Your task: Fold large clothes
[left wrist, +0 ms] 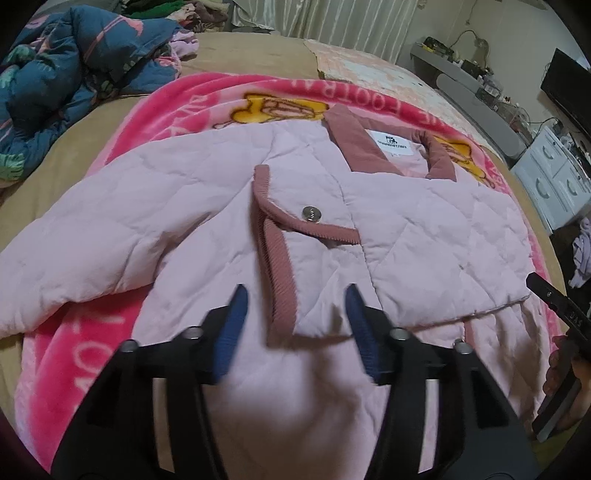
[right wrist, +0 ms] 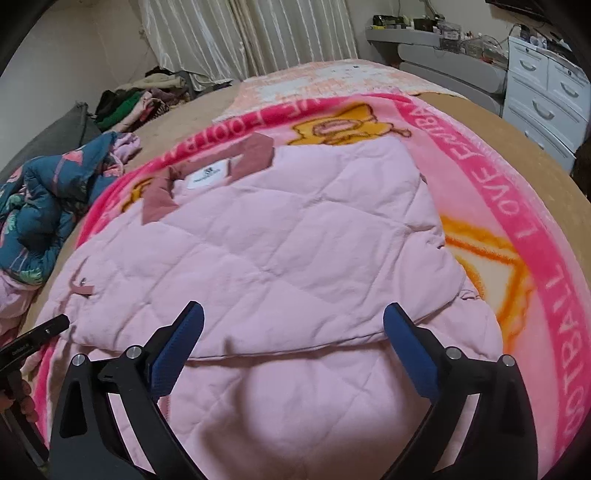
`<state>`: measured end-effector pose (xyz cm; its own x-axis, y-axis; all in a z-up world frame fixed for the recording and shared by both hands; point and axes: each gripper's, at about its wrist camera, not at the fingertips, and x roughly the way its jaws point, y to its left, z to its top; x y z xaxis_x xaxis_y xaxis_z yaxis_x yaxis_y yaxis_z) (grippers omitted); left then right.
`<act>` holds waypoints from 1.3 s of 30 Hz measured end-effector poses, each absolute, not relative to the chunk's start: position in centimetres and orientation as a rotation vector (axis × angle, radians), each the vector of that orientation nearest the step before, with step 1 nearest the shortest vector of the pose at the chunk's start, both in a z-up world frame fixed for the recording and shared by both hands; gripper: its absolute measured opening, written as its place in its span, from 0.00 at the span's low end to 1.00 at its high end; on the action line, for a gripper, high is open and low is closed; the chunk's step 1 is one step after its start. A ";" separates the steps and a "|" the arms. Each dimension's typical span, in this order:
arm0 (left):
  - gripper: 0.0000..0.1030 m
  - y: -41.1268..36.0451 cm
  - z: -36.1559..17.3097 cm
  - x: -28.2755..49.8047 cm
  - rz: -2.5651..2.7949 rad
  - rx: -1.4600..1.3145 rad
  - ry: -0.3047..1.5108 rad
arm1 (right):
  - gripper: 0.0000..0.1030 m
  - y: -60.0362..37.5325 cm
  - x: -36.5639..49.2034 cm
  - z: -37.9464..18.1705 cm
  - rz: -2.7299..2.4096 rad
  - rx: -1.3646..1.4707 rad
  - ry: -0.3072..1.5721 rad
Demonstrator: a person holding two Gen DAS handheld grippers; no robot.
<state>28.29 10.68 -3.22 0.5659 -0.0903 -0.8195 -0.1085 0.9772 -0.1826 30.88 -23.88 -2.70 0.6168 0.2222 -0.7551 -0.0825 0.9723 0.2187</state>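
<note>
One quilted pink jacket (left wrist: pixel 207 221) spread flat on one bright pink fleece blanket (left wrist: pixel 92 354), blanket itself on a tan bedspread (left wrist: pixel 66 162). One dusty-rose corduroy collar (left wrist: pixel 354 147) at the far end, one white label (left wrist: pixel 391 142) inside it. One metal snap (left wrist: pixel 309 214) visible beside the corduroy trim (left wrist: pixel 275 258) of the front edge. Two flaps folded in over the body, lower hem nearest both cameras.

Two grippers, both above the near part of the jacket. Left gripper (left wrist: pixel 295 314): blue pads parted, nothing pinched, trim lying in the gap below. Right gripper (right wrist: pixel 293 332): jaws spread wide, released, folded edge of the jacket between the fingers but untouched.

One crumpled blue floral quilt (right wrist: pixel 33 206) off to the side. One heap of dark clothes (right wrist: pixel 129 103) near the curtains (right wrist: pixel 240 33). One white drawer unit (right wrist: pixel 543 88) beyond the bed.
</note>
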 end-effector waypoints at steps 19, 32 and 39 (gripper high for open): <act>0.91 14.7 0.9 23.0 0.093 -0.221 0.876 | 0.96 -18.1 28.1 1.8 0.263 0.111 0.820; 0.91 21.1 1.3 20.3 0.230 -0.276 0.835 | 0.96 -12.5 26.8 4.6 0.341 0.074 0.752; 0.91 24.4 1.4 19.2 0.293 -0.315 0.807 | 0.96 -7.7 26.2 5.1 0.405 0.034 0.741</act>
